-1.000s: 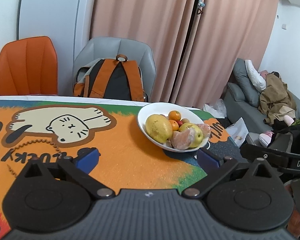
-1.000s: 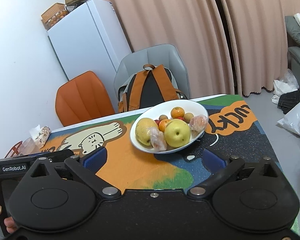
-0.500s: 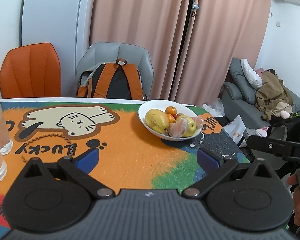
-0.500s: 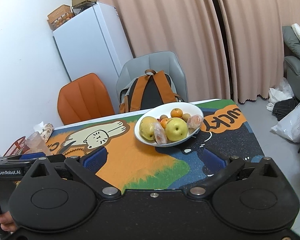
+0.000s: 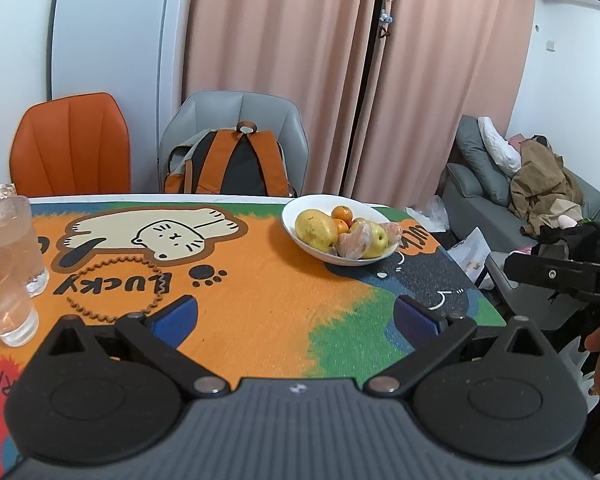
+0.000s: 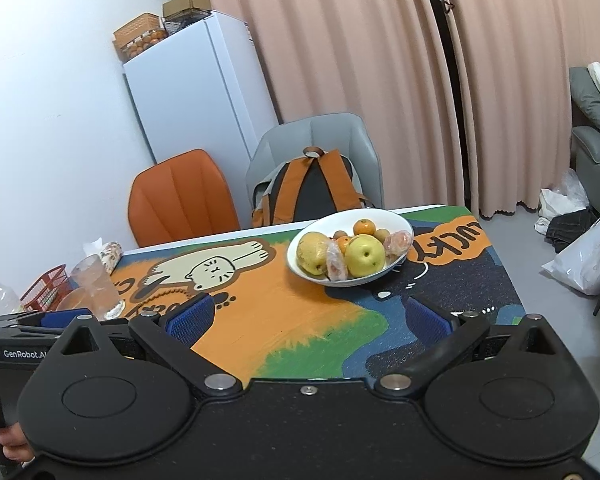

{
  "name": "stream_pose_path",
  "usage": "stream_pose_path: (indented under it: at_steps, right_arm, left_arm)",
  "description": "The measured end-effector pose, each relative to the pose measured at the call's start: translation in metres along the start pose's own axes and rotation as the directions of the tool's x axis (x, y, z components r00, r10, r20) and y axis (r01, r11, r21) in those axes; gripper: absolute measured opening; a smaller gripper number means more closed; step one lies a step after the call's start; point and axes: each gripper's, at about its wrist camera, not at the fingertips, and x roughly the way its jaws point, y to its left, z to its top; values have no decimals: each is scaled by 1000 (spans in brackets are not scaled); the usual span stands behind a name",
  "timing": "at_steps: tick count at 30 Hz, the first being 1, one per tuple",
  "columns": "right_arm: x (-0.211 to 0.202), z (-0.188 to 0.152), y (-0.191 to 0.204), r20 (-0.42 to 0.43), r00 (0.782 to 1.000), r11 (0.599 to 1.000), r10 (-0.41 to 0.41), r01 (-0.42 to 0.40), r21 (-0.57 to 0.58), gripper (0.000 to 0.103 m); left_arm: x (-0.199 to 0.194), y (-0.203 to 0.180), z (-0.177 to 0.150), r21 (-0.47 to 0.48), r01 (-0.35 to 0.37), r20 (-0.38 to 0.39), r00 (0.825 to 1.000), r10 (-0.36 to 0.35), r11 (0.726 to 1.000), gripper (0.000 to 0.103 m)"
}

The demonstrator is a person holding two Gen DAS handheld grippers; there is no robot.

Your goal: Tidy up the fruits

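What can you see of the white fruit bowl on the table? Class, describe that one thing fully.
The white bowl is wide, shallow and glossy, ceramic by its look. It sits upright on the printed table mat, near the far edge, before the grey chair. It holds a yellow-green apple, a yellowish mango, small oranges and two plastic-wrapped fruits. Neither tool touches it.

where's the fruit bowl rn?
The white fruit bowl sits on the far right part of the cartoon table mat, just in front of the grey chair with the orange backpack; both views show it ahead, beyond the open grippers.
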Motion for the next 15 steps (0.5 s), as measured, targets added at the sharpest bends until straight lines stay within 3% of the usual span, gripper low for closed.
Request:
stream_pose_path:
  at_steps: [15]
  right_arm:
    - [-27, -9, 27, -49, 999, 998, 19, -21, -53, 103]
  left_arm:
    - [-41, 8, -18, 7, -4, -3, 1000, 4, 1000, 103]
